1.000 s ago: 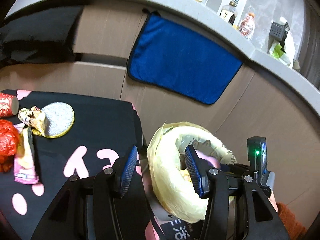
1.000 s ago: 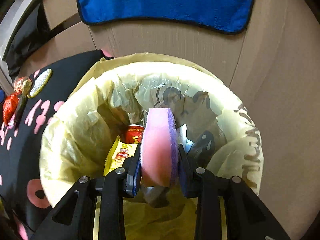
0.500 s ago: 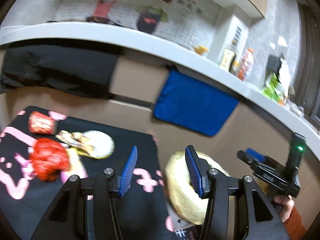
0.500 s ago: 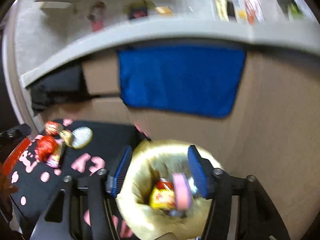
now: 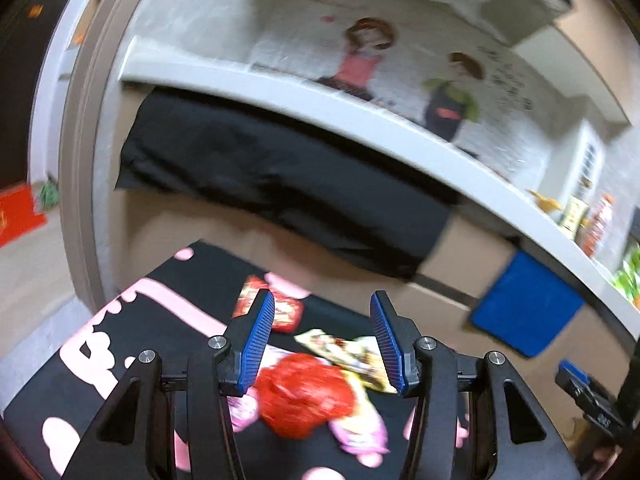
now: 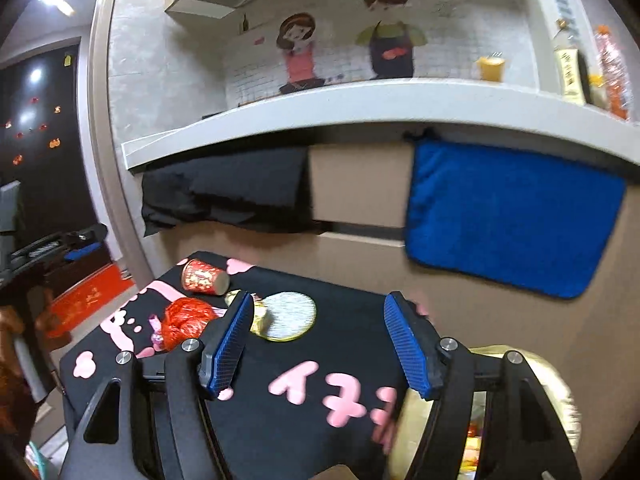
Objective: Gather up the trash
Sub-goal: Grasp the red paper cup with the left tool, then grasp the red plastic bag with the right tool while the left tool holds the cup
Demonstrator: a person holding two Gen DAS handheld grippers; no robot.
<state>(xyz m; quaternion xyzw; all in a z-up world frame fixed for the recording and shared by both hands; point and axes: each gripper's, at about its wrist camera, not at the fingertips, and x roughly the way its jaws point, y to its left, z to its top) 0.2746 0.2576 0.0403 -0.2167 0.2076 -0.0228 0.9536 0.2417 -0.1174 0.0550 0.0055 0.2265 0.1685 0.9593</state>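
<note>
The red crumpled plastic bag (image 5: pixel 306 394) sits on the black pink-patterned tablecloth (image 6: pixel 320 380) in a little pile with a yellow snack wrapper (image 5: pixel 348 354), a pink wrapper (image 5: pixel 360 436) and a tipped red paper cup (image 6: pixel 204 277). The left gripper (image 5: pixel 322 340) hangs spread and empty right over it, so I'd drop straight down and pinch the bag's bulk, not a loose edge. The right gripper (image 6: pixel 320 344) is empty with jaws opening. The yellow-lined trash bin (image 6: pixel 532 396) beside the table seems to hold wrappers, mostly hidden.
</note>
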